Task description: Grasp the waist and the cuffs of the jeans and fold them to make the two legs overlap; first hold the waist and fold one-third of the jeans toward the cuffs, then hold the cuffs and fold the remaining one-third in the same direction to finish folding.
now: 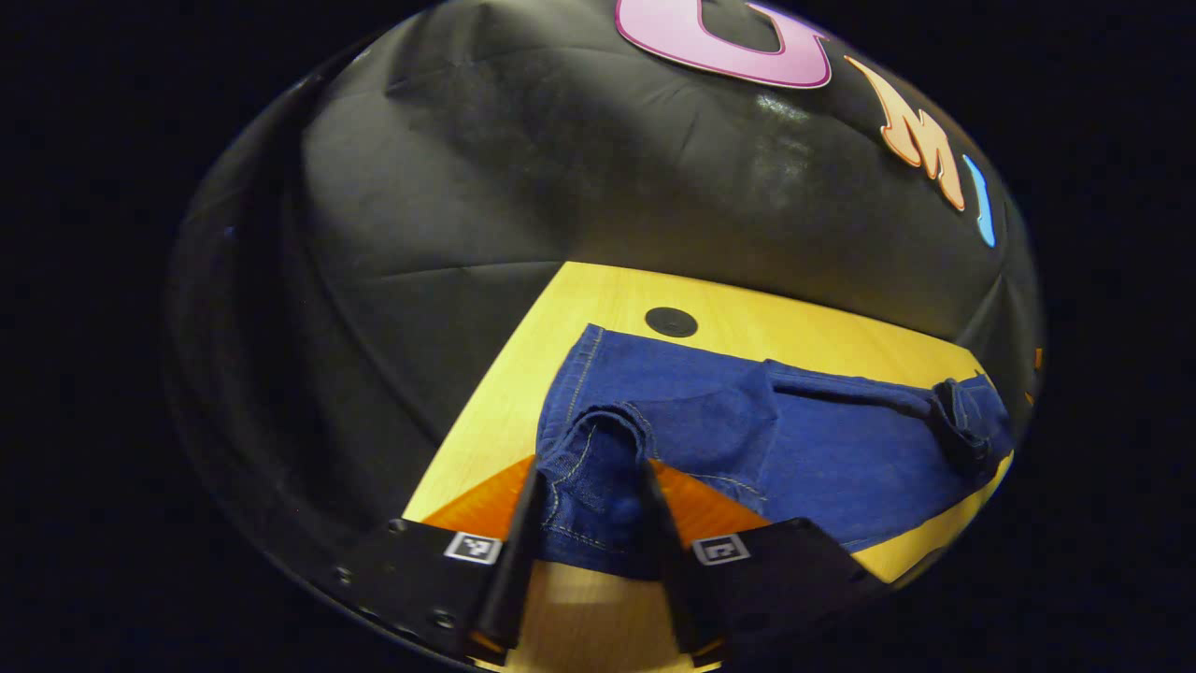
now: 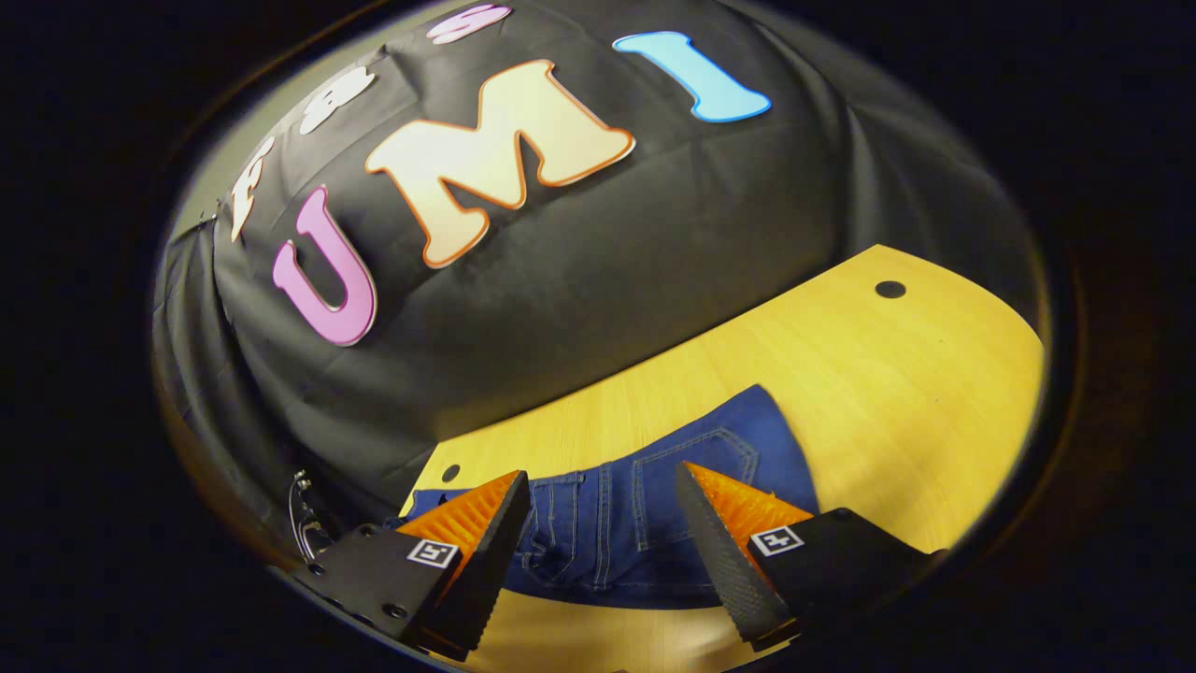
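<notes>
Blue jeans point(image 1: 822, 449) lie across the yellow wooden table point(image 1: 775, 327), one layer folded over the middle. My left gripper point(image 1: 590, 477) is shut on one end of them, and the denim bulges up in a hump between its fingers. At the far right end the fabric is bunched into a dark lump point(image 1: 962, 425). In the right gripper view the jeans point(image 2: 654, 505) show a back pocket and waist seams. My right gripper point(image 2: 603, 477) hovers just above that end, open wide, with nothing pressed between its fingers point(image 2: 719, 533).
A round black grommet point(image 1: 671, 322) sits in the table just beyond the jeans. Two more grommets point(image 2: 889, 289) point(image 2: 450, 473) show in the right gripper view. A thin cable point(image 2: 304, 519) hangs by the black cloth wall. Bare tabletop point(image 2: 888, 393) stretches right of the jeans.
</notes>
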A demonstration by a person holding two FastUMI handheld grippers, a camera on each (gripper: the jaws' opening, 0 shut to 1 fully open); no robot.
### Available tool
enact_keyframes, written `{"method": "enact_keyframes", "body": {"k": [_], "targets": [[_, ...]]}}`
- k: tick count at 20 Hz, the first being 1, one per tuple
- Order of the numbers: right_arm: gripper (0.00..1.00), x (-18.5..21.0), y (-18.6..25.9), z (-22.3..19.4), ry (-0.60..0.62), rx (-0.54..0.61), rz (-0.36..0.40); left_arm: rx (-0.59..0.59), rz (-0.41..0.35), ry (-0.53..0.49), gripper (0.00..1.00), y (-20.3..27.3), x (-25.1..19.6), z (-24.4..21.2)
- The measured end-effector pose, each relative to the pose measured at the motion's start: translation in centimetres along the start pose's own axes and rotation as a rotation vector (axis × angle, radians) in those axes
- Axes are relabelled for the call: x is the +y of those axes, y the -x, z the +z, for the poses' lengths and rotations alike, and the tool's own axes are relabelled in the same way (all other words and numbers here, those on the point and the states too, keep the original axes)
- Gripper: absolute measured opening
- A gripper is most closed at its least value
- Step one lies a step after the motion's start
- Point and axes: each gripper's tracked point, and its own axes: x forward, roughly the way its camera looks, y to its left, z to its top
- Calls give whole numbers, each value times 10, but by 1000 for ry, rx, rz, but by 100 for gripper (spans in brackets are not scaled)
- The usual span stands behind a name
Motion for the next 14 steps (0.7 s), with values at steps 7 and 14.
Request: {"method": "enact_keyframes", "body": {"k": [7,14], "targets": [[97,-11,35,21,11,-20,-21,-4,8,57,1,7,-14,5],[97,-38,72,41,44,-26,-48,-113,-172,130,0,61,-118,74]]}}
